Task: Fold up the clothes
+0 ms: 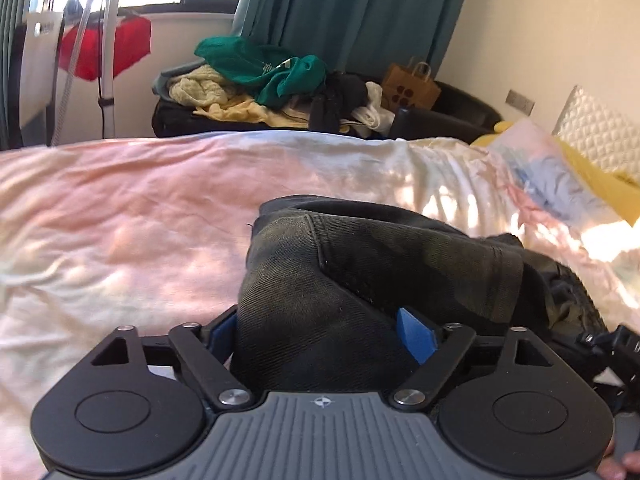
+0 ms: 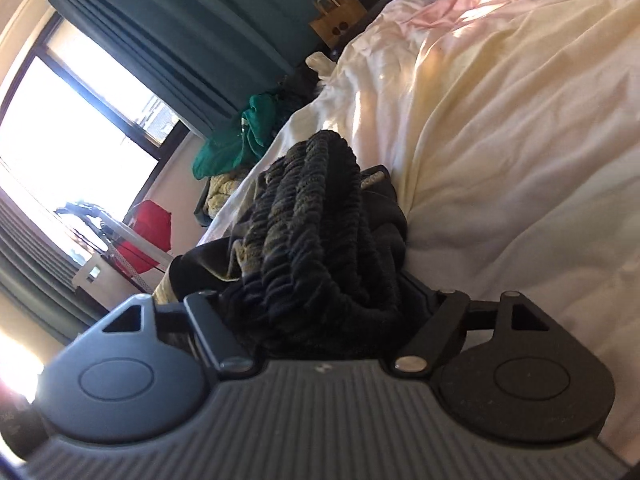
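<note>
A lived-in bedroom in a home is shown. Most of both views is taken up by a bed (image 1: 120, 208) spread with a rumpled pink and cream tie-dye cover, and a quilted white pillow (image 1: 596, 136) is seen at its head. Teal curtains (image 1: 352, 12) are hung beside a sunlit window (image 2: 60, 128). Behind the bed, loose clothes (image 1: 256, 80) are heaped on dark furniture, with a brown paper bag (image 1: 408, 86) set beside them.
</note>
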A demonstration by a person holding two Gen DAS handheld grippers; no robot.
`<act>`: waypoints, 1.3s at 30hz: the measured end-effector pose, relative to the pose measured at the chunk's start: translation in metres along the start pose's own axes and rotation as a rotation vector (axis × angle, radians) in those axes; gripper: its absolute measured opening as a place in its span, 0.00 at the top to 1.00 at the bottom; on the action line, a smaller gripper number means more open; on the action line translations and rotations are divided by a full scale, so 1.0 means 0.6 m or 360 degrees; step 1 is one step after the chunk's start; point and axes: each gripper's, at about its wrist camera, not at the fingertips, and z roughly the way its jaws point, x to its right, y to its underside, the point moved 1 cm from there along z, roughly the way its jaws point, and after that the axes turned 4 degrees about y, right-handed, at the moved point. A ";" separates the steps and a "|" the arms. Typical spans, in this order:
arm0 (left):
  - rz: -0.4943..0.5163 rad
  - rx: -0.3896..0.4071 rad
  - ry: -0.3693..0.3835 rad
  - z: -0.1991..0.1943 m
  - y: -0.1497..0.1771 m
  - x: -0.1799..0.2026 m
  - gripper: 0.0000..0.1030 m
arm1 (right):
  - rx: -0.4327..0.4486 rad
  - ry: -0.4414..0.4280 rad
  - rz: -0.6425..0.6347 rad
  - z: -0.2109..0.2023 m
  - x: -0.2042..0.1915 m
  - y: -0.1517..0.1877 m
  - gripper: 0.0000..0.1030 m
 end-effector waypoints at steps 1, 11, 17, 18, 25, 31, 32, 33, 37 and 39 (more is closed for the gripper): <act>0.0022 0.0004 0.0000 -0.019 -0.001 0.007 0.12 | 0.0010 0.0043 -0.0008 -0.022 -0.006 -0.001 0.25; 0.0126 0.0296 0.0123 -0.327 -0.015 0.105 0.00 | 0.0300 0.0025 -0.0454 -0.290 -0.146 -0.013 0.25; 0.0168 0.0394 0.0073 -0.490 0.053 0.114 0.00 | 0.0396 -0.0074 -0.0637 -0.418 -0.211 0.038 0.25; 0.0178 0.0419 0.0042 -0.514 0.067 0.113 0.00 | 0.0402 -0.0079 -0.0653 -0.433 -0.217 0.050 0.25; 0.0126 0.0535 -0.0078 -0.640 0.160 0.092 0.00 | 0.0420 -0.0135 -0.0757 -0.504 -0.245 0.135 0.25; 0.0204 0.0576 -0.0213 -0.676 0.213 0.091 0.00 | 0.0467 -0.0113 -0.0829 -0.507 -0.256 0.193 0.25; 0.0229 0.0581 -0.0237 -0.678 0.219 0.093 0.00 | 0.0472 -0.0104 -0.0828 -0.505 -0.256 0.200 0.24; 0.0244 0.0580 -0.0240 -0.674 0.222 0.094 0.00 | 0.0476 -0.0101 -0.0819 -0.501 -0.254 0.205 0.24; 0.0293 0.0571 -0.0239 -0.658 0.232 0.095 0.00 | 0.0485 -0.0057 -0.0791 -0.483 -0.247 0.223 0.24; 0.0318 0.0567 -0.0238 -0.649 0.238 0.095 0.00 | 0.0487 -0.0015 -0.0786 -0.472 -0.243 0.230 0.24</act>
